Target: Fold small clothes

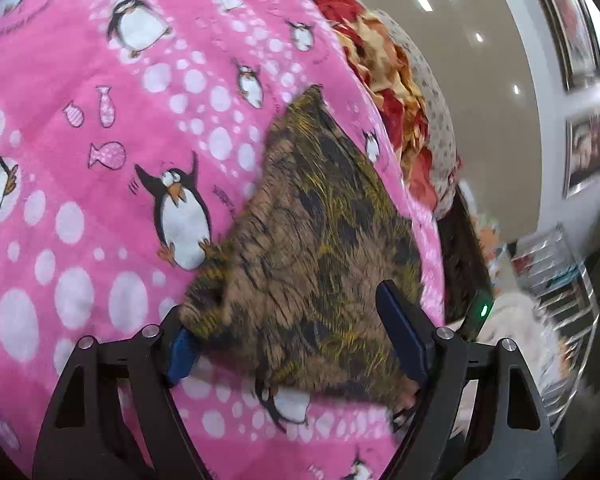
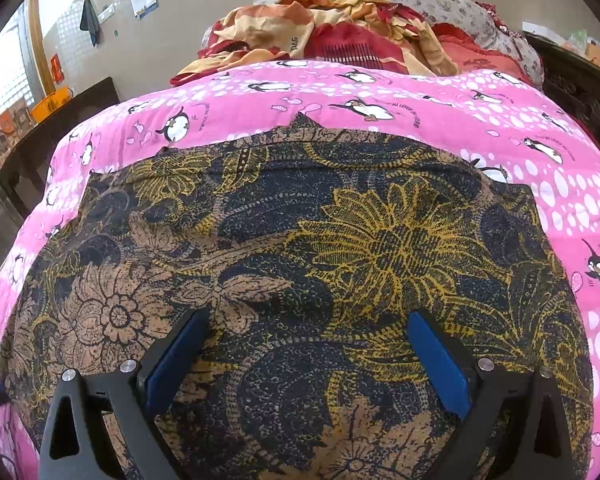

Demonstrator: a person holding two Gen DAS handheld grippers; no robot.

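- Your batik garment (image 2: pixel 300 264) lies spread on the pink penguin blanket (image 2: pixel 540 152).
- Left gripper (image 1: pixel 292 336) and right gripper (image 2: pixel 306 356): both spread wide, nothing pinched.
- Looks like you're lining up a fold; next, pinch an edge.

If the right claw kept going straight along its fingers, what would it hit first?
Most likely the floral-print garment: it fills the view between and ahead of the right claw, whose jaws are open. The pink penguin blanket lies beyond it. How far off the cloth is remains unclear.
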